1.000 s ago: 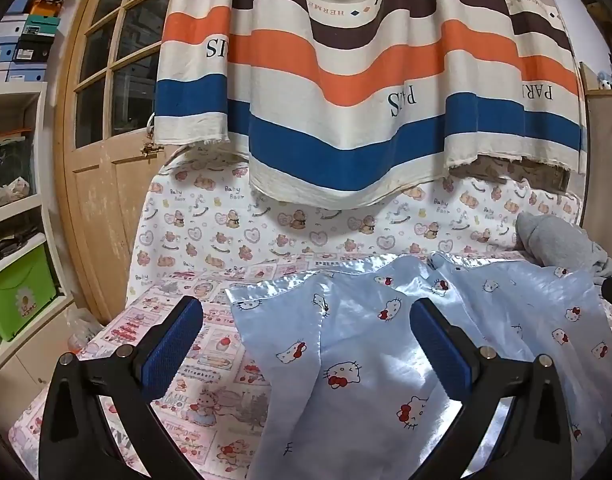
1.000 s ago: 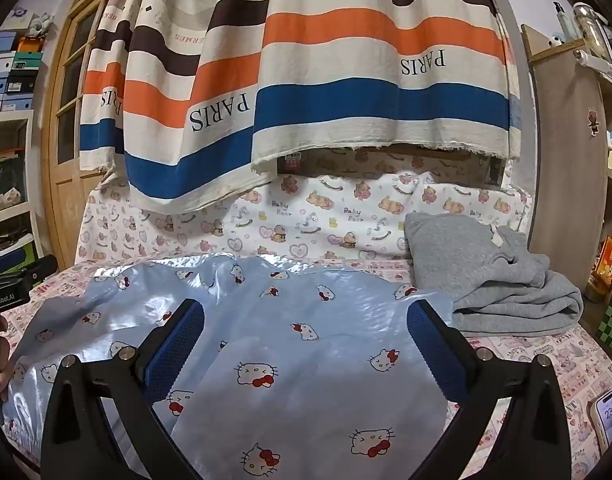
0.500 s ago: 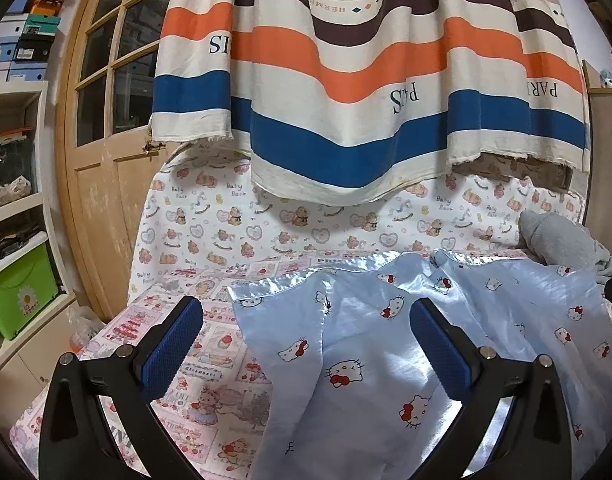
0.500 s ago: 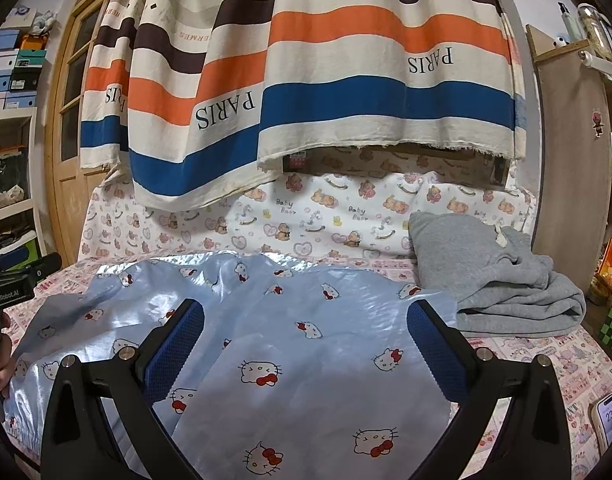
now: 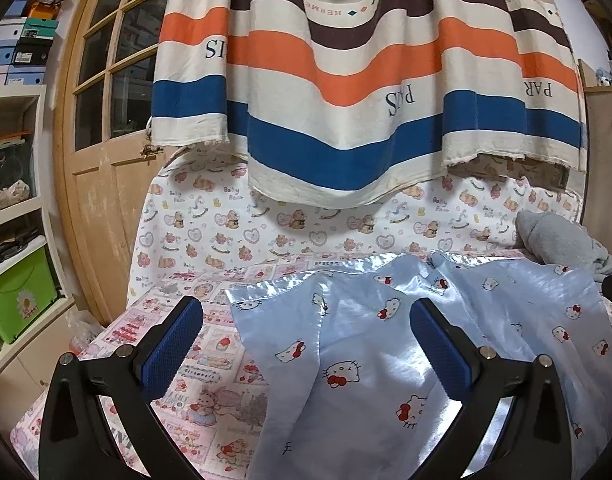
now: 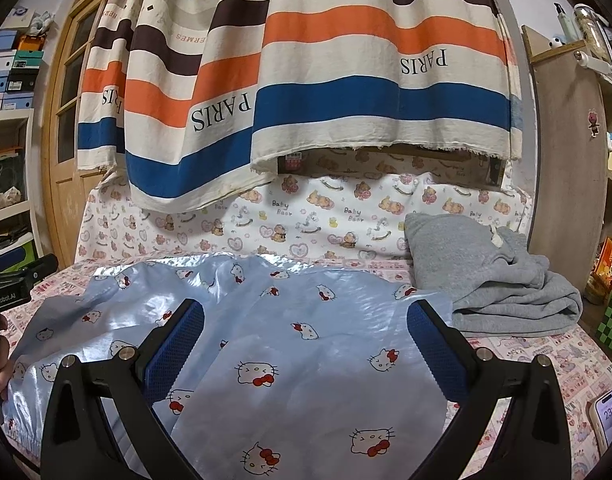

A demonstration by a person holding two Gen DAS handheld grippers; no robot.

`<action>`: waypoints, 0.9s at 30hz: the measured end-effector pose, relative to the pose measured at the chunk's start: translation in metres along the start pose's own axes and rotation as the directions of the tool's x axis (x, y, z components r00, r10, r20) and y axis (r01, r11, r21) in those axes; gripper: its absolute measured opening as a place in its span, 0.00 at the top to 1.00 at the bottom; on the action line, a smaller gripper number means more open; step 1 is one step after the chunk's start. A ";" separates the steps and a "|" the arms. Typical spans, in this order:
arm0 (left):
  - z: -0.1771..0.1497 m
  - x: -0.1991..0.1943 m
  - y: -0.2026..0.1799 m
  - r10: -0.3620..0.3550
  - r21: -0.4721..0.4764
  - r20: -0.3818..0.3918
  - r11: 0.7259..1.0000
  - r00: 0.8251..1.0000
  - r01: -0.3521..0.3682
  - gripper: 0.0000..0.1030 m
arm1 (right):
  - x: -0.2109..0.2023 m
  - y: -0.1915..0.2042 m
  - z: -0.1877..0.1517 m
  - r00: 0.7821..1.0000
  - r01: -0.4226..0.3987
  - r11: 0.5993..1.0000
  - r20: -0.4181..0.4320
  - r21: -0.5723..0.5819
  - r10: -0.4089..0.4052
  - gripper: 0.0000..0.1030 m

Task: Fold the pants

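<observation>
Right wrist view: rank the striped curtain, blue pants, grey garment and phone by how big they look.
1. striped curtain
2. blue pants, nearer the camera, so unsure against the curtain
3. grey garment
4. phone, partly cut off

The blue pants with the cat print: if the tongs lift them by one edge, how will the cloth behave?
The blue pants will probably hang limp, since they lie in soft wrinkles on the bed. Their shiny surface suggests smooth cloth that may slip from a light grip. They look thin, so likely light, unlike the bulky grey sweater beside them.
</observation>
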State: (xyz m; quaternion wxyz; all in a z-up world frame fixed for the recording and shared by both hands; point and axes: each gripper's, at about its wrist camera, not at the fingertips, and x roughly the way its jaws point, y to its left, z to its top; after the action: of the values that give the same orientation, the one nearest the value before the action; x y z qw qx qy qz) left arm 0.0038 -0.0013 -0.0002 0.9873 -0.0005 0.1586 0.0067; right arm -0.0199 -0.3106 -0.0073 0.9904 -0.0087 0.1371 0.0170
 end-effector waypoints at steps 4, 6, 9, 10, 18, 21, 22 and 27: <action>0.000 -0.001 -0.001 0.001 0.001 0.003 1.000 1.000 -0.001 0.00 | 0.000 0.000 0.000 1.000 -0.002 1.000 -0.001 -0.001 0.002 0.01; 0.000 -0.002 -0.002 0.002 -0.002 0.005 1.000 1.000 -0.002 0.00 | -0.001 0.000 0.000 1.000 -0.003 1.000 -0.003 -0.002 0.003 0.01; 0.000 -0.003 -0.001 0.002 -0.001 0.006 1.000 1.000 -0.002 0.00 | -0.001 -0.001 -0.001 1.000 -0.002 1.000 -0.003 -0.001 0.002 0.01; 0.000 -0.003 -0.001 0.002 -0.001 0.005 1.000 1.000 -0.002 0.00 | 0.000 0.000 -0.001 1.000 -0.002 1.000 -0.003 -0.001 0.002 0.01; 0.000 -0.004 -0.002 -0.007 0.004 0.000 1.000 1.000 0.007 0.00 | 0.000 -0.001 -0.001 1.000 0.000 1.000 -0.011 0.000 0.000 0.01; 0.001 -0.004 -0.002 -0.003 0.002 0.001 1.000 1.000 0.003 0.00 | 0.001 0.000 -0.001 1.000 0.001 1.000 -0.011 0.001 -0.001 0.01; 0.000 -0.004 -0.002 -0.003 0.002 0.000 1.000 1.000 0.003 0.00 | 0.001 -0.001 -0.001 1.000 0.001 1.000 -0.010 0.000 -0.001 0.01; -0.001 -0.003 0.000 -0.002 -0.001 -0.003 1.000 1.000 0.002 0.00 | 0.001 -0.001 -0.001 1.000 0.001 1.000 -0.012 0.001 -0.001 0.01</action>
State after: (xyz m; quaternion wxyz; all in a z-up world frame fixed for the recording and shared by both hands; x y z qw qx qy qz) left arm 0.0005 -0.0014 0.0001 0.9871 -0.0010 0.1601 0.0060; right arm -0.0189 -0.3113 -0.0086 0.9895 -0.0082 0.1432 0.0161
